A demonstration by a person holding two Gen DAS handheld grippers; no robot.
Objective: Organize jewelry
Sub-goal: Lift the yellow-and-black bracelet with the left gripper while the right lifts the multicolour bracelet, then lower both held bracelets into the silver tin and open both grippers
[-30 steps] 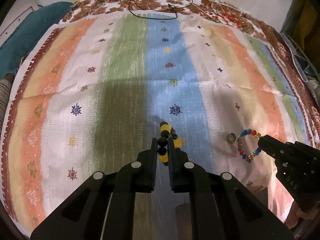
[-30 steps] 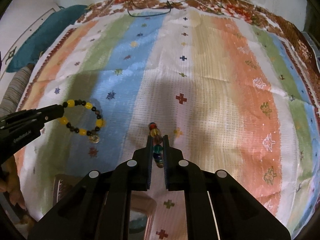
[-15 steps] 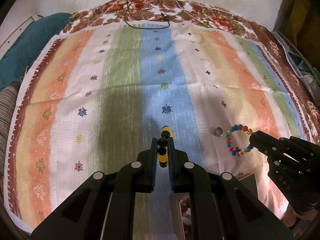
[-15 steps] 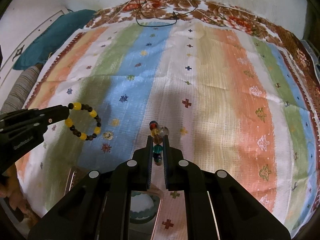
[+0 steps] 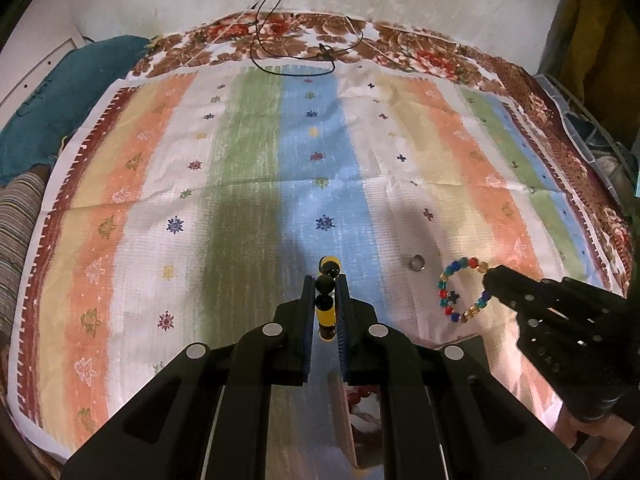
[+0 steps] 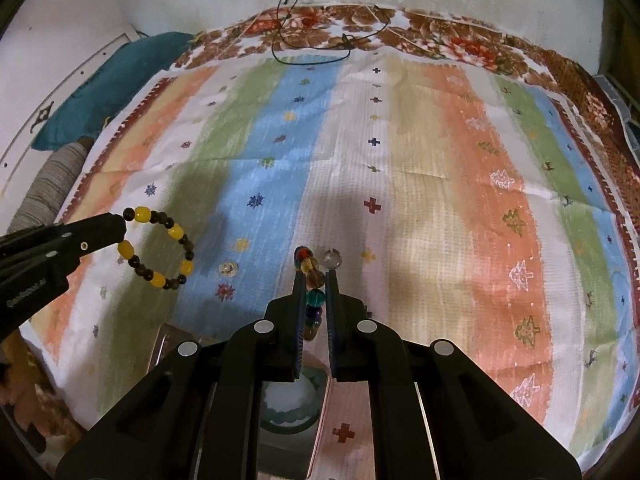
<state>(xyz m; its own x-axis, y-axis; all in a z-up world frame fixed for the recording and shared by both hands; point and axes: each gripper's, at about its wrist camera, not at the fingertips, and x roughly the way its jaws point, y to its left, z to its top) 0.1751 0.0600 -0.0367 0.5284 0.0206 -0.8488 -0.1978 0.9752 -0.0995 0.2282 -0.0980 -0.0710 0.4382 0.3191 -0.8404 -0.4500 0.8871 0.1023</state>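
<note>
Gripped between the closed jaws of the left hand-held gripper [image 5: 325, 300], the yellow-and-black bracelet [image 6: 158, 248] hung above the striped cloth [image 5: 248, 184]; the multicoloured bracelet [image 5: 464, 292] was clamped likewise in the right hand-held gripper [image 6: 314, 292]. Both were judged light, limp and slippery, best pinched across single beads. A ring [image 5: 416, 263] lay between.

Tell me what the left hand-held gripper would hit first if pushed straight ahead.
Probably just the striped cloth; nothing lies ahead of the left hand-held gripper beyond its own yellow-and-black bracelet. Depth is unclear.
</note>
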